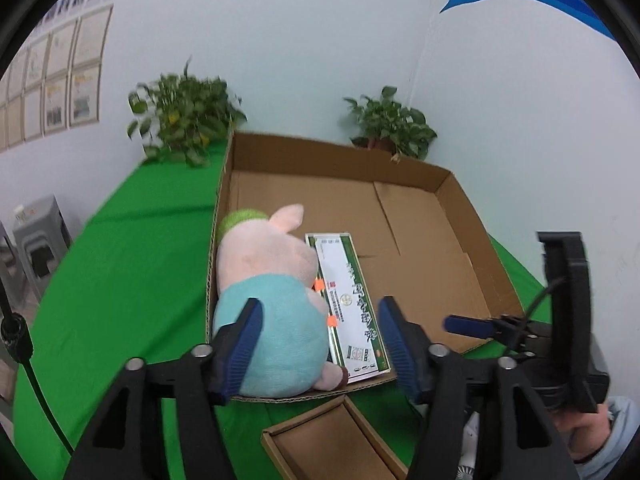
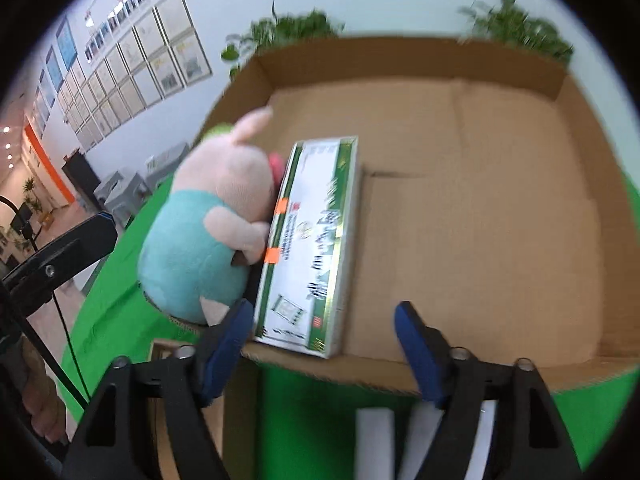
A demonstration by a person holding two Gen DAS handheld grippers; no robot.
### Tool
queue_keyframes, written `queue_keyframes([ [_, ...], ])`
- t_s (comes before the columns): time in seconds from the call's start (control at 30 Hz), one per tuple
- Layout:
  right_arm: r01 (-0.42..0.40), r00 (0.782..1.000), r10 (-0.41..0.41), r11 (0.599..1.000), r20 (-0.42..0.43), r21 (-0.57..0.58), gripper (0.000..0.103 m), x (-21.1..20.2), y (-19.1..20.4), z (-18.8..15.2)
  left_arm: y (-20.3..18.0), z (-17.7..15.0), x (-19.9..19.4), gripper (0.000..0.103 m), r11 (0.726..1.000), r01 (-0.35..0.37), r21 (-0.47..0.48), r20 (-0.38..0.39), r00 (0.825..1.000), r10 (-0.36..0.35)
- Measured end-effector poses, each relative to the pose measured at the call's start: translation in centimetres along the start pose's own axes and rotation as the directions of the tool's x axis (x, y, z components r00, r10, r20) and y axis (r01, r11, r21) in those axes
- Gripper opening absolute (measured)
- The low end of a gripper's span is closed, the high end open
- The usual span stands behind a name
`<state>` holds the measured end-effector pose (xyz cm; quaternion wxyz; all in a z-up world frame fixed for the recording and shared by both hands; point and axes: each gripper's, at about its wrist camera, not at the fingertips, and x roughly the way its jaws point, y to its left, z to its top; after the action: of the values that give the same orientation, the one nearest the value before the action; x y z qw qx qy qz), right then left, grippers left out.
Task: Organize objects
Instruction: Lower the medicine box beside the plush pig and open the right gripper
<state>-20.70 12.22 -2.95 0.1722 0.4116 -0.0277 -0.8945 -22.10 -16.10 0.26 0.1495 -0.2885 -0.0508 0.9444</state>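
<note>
Pink plush pig in teal shirt (image 1: 276,312) and white-green printed carton (image 2: 308,240) are laid side by side, touching, in shallow brown cardboard tray (image 1: 460,216) | left gripper (image 1: 320,344) jaws are spread, nothing gripped | right gripper (image 2: 324,348) jaws are spread wide, nothing gripped

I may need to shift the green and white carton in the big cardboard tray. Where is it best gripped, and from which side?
Probably across its narrow width near the near end, coming from above. The green and white carton lies flat, long and slim, its near end at the tray's front edge. The plush pig presses against its left side, so that finger needs to slip in where the gap looks widest, near the front corner.
</note>
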Motion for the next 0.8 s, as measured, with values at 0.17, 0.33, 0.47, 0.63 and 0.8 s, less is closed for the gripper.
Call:
queue_keyframes([
  [0.17, 0.060, 0.996, -0.059, 0.998, 0.074, -0.023, 0.092, -2.8, -0.2, -2.2, -3.7, -1.4, -4.1, 0.103, 0.994, -0.108, -0.007, 0.141, 0.984, 0.108],
  [0.33, 0.095, 0.989, -0.094, 0.996, 0.117, 0.003, 0.094, -3.5, 0.7, -2.9, -7.0, -2.8, -5.2, 0.103, 0.991, -0.134, 0.014, 0.113, 0.985, 0.131],
  [0.47, 0.115, 0.984, -0.113, 0.993, 0.135, -0.007, 0.095, -4.3, 0.9, -3.6, -8.4, -4.0, -5.6, 0.103, 0.993, -0.120, -0.021, 0.082, 0.989, 0.121],
  [0.63, 0.111, 0.981, -0.104, 0.993, 0.161, -0.032, 0.095, -5.6, 0.5, -5.3, -10.2, -5.2, -5.3, 0.103, 0.985, -0.170, 0.009, 0.054, 0.984, 0.169],
  [0.8, 0.131, 0.972, -0.127, 0.991, 0.197, -0.010, 0.095, -6.4, -0.5, -5.9, -11.3, -5.8, -5.1, 0.102, 0.989, -0.151, 0.002, 0.050, 0.987, 0.151],
])
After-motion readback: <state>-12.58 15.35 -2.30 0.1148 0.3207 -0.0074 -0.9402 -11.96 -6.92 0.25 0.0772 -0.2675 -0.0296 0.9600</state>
